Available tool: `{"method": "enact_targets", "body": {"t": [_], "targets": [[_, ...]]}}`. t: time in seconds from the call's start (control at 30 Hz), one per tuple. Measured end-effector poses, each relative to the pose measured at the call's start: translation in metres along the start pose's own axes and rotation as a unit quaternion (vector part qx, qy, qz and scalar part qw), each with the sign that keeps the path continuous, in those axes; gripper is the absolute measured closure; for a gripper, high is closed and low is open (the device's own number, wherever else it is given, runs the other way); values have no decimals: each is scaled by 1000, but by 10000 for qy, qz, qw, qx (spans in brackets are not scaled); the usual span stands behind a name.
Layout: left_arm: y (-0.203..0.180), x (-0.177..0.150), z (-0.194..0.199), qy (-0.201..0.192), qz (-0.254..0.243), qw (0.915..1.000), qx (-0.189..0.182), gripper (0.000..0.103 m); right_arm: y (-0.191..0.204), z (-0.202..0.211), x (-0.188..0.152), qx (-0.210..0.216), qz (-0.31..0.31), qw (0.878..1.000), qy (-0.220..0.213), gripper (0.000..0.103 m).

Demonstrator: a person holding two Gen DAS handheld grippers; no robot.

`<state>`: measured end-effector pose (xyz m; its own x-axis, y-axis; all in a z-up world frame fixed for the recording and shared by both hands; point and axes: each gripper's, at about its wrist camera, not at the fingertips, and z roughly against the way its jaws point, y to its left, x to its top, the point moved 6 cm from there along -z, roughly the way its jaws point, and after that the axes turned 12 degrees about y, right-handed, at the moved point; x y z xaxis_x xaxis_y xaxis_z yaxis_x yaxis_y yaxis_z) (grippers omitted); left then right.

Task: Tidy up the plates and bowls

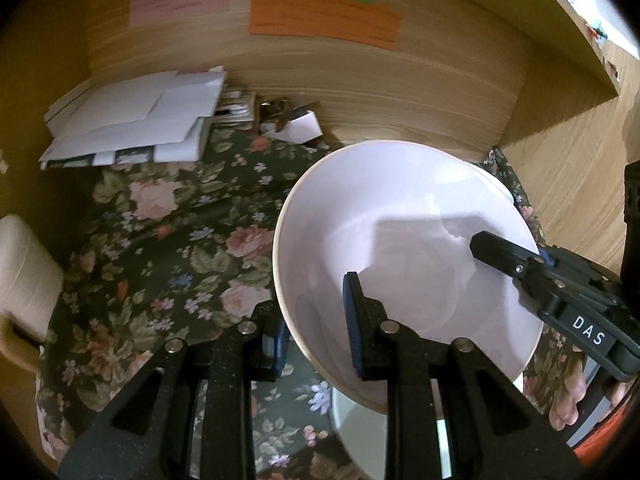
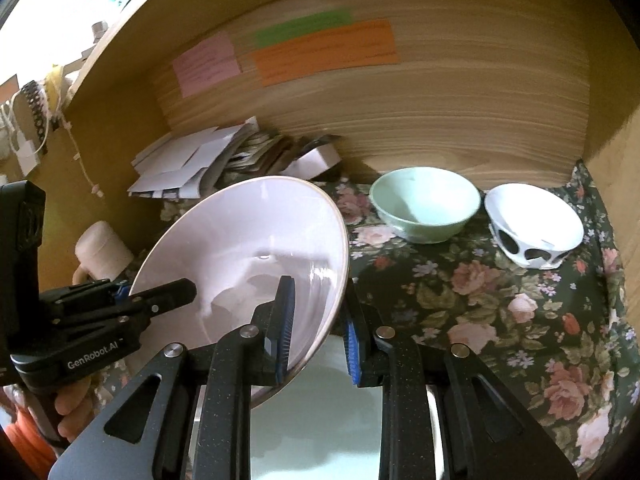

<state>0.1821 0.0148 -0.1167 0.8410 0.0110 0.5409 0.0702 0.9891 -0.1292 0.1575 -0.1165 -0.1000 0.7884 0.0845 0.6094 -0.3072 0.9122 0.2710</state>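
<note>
White bowl (image 1: 400, 240): tilted, raised above floral cloth (image 1: 160, 240), held by both grippers at opposite rims.
Left view, left gripper (image 1: 316, 332): pinched on near rim, one finger inside, one outside.
Left view, right gripper (image 1: 516, 260): reaches in from right, finger inside bowl.
Right view, right gripper (image 2: 318, 336): clamped narrow on bowl's right rim.
Right view, beyond: green bowl (image 2: 424, 204) and patterned bowl (image 2: 534, 226) side by side on cloth, near wooden wall (image 2: 440, 120).
Under bowl: pale plate (image 2: 320, 420).

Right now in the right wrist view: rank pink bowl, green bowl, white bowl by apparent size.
1. pink bowl, though it is held closest to the camera, which inflates it.
2-3. green bowl and white bowl look alike; no ranking.
</note>
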Motion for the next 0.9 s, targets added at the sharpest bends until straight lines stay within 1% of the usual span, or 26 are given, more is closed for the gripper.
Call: {"method": "enact_targets", "body": {"t": [0.47,0.7,0.9], "targets": [[36,-32,21,-69,283,9995,147,79,43,-8,-14,192,282,9994,94,83],[59,-48,26,-57,485,9986,190,79,65,-20,-22,301,419,9984,228,83],[79,-63,25,47,653,9976,228,79,83,-34,-29,381,527,9971,406,83]]}}
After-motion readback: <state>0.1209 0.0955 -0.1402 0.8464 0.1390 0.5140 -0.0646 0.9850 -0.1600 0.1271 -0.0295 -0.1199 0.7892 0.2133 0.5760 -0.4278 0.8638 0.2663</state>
